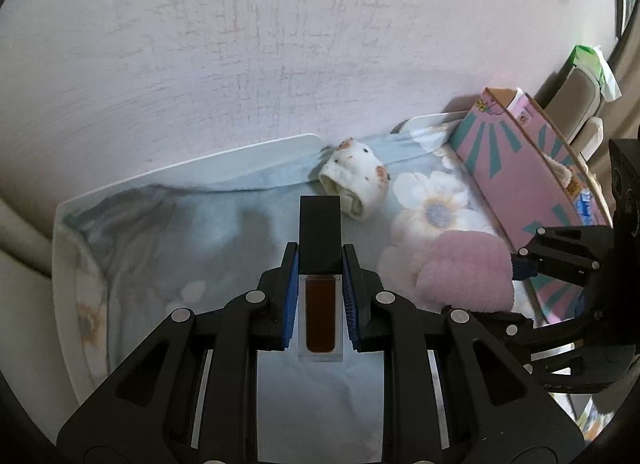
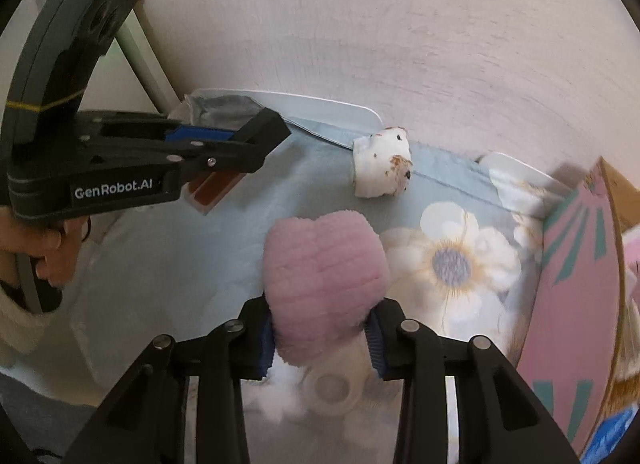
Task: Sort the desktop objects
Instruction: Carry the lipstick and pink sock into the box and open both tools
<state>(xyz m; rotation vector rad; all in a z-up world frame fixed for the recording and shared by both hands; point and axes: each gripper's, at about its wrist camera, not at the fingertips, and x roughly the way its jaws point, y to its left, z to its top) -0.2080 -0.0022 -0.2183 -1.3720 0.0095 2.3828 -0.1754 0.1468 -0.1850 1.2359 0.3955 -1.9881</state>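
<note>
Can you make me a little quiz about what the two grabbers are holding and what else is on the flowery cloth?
1. True or false: the left gripper is shut on a bottle with a black cap.
2. Which does the right gripper hold? A) a spoon B) the fluffy pink roll C) a book
3. Fill in: the white spotted roll lies on the flowery ____, held by no gripper.

Key: 1 true. 2 B. 3 cloth.
</note>
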